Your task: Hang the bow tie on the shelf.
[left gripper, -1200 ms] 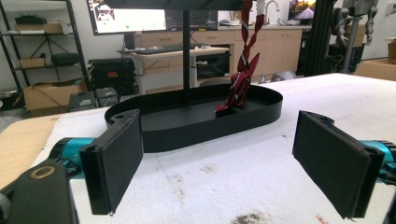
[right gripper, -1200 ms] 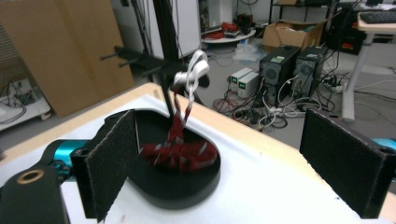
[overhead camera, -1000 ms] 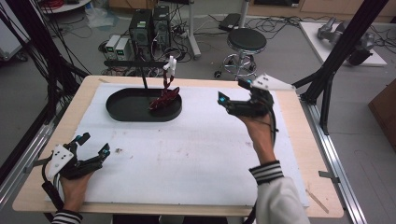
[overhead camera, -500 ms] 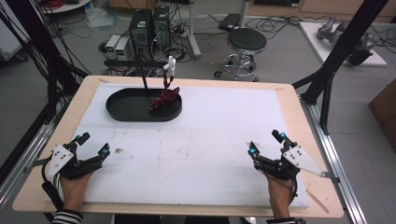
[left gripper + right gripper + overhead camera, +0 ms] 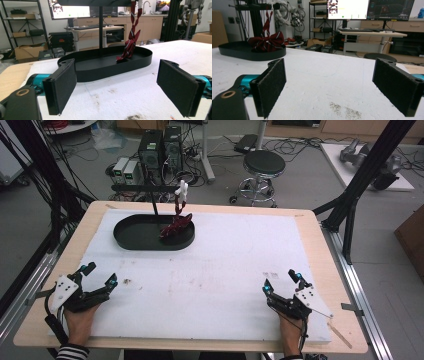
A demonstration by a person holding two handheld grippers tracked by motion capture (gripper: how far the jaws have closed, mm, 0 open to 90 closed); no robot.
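Both the left gripper (image 5: pixel 97 276) and right gripper (image 5: pixel 281 283) rest wide open at the near edge, well apart from the red striped necktie (image 5: pixel 176 222) draped from its stand into the black oval tray (image 5: pixel 131 238), so the work looks finished.

Even, bright overhead light fell on the white worktop (image 5: pixel 225 270); shadows were soft, the monitors glared, and all views looked slightly blurred.

Tie (image 5: pixel 176 224) in tray (image 5: pixel 131 236), far left; tools near, well apart
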